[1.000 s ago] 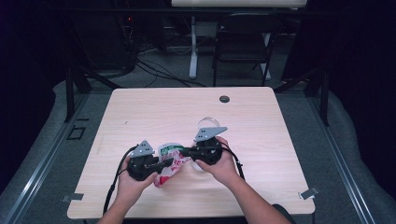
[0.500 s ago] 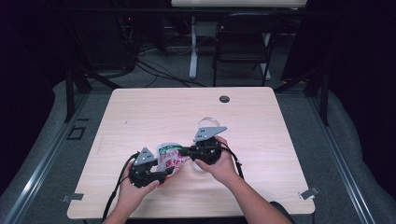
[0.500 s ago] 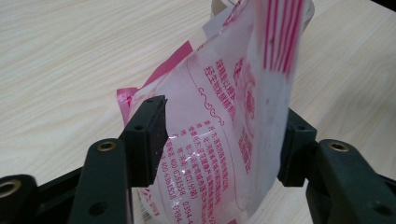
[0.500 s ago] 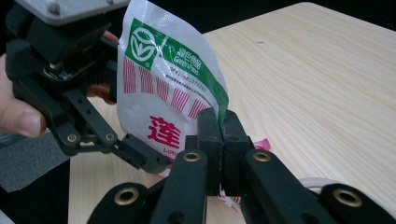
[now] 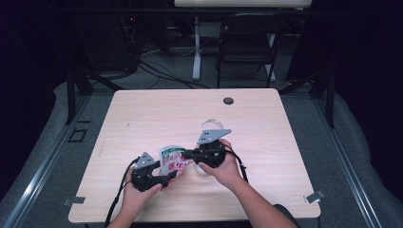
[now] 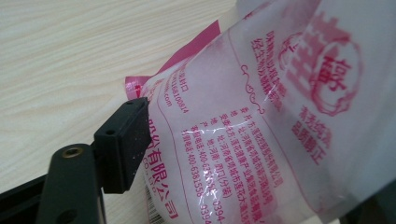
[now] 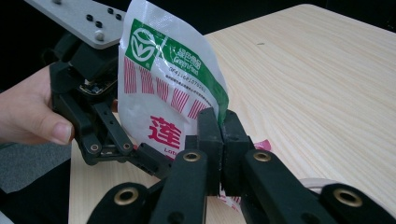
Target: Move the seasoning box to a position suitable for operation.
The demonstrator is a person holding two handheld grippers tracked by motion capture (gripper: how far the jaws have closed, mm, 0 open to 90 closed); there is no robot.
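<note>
A white plastic pouch (image 5: 172, 159) with red print and a green top band stands tilted over the table (image 5: 166, 114). My right gripper (image 5: 185, 153) is shut on the pouch's side edge (image 7: 219, 126), jaws pressed flat together on the film. My left gripper (image 5: 170, 178) sits lower, at the pouch's bottom end. Its jaws have just been opening and now stand wide, with the pouch (image 6: 261, 130) between them. One black pad (image 6: 123, 149) lies beside the film without pinching it. In the right gripper view the left gripper (image 7: 149, 161) sits under the pouch (image 7: 163, 84).
A clear round container (image 5: 210, 124) sits just behind the right gripper. A small black disc (image 5: 228, 100) is set in the table near its far edge. A folding chair (image 5: 247, 35) and cables lie beyond the table. A cable (image 5: 119, 194) trails over the front edge.
The left gripper has sunk toward the table's front edge along the pouch, and its jaws have spread apart. The right gripper has held still on the pouch.
</note>
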